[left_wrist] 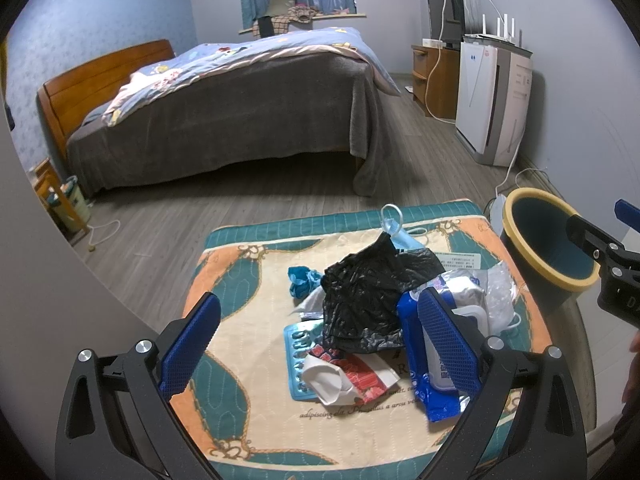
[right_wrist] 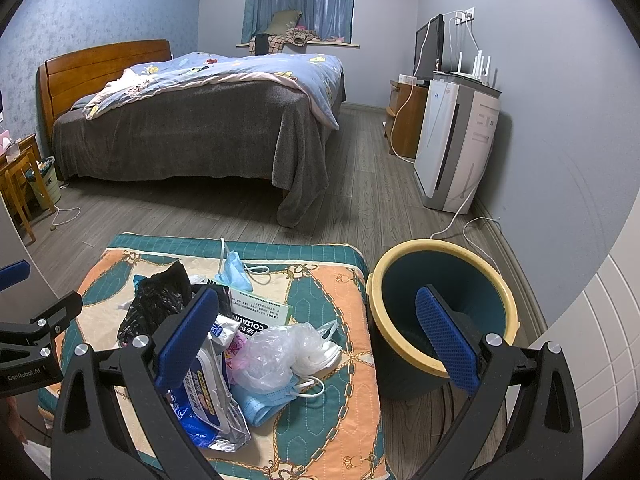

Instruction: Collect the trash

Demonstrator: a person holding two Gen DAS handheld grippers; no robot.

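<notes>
- Across the lower middle of both views lies a patterned mat (left_wrist: pixel 240 280), with a heap of trash on it.
- Left gripper (left_wrist: pixel 316 344): jaws spread wide, holding nothing. It hangs over the near part of the heap; in the left view its right-hand finger overlaps the blue wipes pack (left_wrist: pixel 424 372), but contact cannot be judged.
- Right gripper (right_wrist: pixel 316 344): jaws likewise wide apart and empty. In the right view one finger lies over the right side of the heap, the other over the mouth of the bin.
- Heap contents, left view: a crumpled black plastic bag (left_wrist: pixel 368 292) at the centre; a blister pack (left_wrist: pixel 298 364) and a red-and-white wrapper (left_wrist: pixel 348 376) below it; a blue face mask (left_wrist: pixel 400 236) at the far edge.
- Heap contents, right view: a clear plastic bag (right_wrist: pixel 272 352) resting on a second blue mask (right_wrist: pixel 264 400); a printed leaflet (right_wrist: pixel 260 304) behind it.
- Bin (right_wrist: pixel 400 364): dark, with a yellow rim, standing upright on the floor just beside the right edge of the mat.
- Background, upper frame: a bed (left_wrist: pixel 224 120) and a white appliance (left_wrist: pixel 492 100) by the right wall.
</notes>
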